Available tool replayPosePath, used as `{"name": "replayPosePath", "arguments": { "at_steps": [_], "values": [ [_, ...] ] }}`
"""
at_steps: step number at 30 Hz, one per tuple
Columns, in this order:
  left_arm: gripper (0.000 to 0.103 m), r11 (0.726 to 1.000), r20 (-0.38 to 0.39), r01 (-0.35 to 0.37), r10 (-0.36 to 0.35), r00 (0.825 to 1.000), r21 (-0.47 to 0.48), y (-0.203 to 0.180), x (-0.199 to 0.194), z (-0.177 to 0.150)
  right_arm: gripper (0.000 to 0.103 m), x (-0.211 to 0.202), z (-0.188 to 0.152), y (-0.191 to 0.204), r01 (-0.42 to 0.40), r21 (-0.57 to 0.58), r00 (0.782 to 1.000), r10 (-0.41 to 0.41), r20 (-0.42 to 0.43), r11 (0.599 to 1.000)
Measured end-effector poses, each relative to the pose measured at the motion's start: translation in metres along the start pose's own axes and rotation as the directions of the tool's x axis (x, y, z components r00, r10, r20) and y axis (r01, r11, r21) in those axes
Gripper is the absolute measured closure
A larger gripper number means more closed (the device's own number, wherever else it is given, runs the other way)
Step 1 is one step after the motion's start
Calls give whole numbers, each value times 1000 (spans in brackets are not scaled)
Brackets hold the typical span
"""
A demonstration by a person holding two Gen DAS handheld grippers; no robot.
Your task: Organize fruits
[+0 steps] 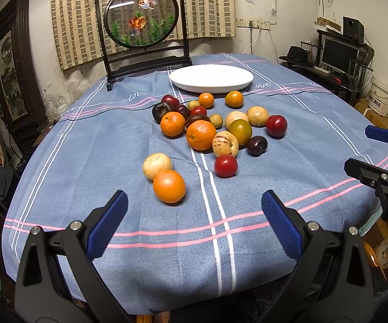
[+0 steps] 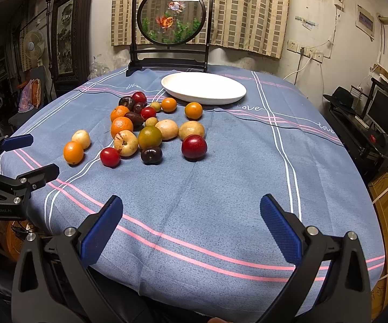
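Site: lived-in home room. I face a dining table (image 1: 91, 161) under a blue cloth; striped curtain (image 1: 210, 5), goldfish screen (image 1: 142, 21) at its far edge, desk monitor (image 1: 339, 53), fan (image 2: 33, 43).

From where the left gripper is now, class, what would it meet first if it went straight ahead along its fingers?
Probably the nearest orange, which sits just ahead of the open left gripper, slightly left of centre, with a pale fruit touching it behind. Depth is uncertain.

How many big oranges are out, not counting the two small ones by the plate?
3. The nearest orange sits apart, beside a pale fruit; the middle orange is at the cluster's front; the left orange is just beside it. None seems hidden.
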State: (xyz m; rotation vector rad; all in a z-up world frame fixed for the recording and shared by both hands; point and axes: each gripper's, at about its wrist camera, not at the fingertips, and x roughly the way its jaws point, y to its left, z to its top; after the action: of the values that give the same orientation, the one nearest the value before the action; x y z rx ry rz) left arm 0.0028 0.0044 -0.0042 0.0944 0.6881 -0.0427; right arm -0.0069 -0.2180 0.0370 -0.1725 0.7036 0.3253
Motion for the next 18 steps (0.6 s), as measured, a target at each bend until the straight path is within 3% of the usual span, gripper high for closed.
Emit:
{"name": "replayPosePath", "arguments": {
  "at_steps": [18],
  "values": [
    [2,1000,-4,1,-1,1000,2,-1,1,0,1,-1,-1,1,-3,-2,1000,3,-4,1000]
  ]
}}
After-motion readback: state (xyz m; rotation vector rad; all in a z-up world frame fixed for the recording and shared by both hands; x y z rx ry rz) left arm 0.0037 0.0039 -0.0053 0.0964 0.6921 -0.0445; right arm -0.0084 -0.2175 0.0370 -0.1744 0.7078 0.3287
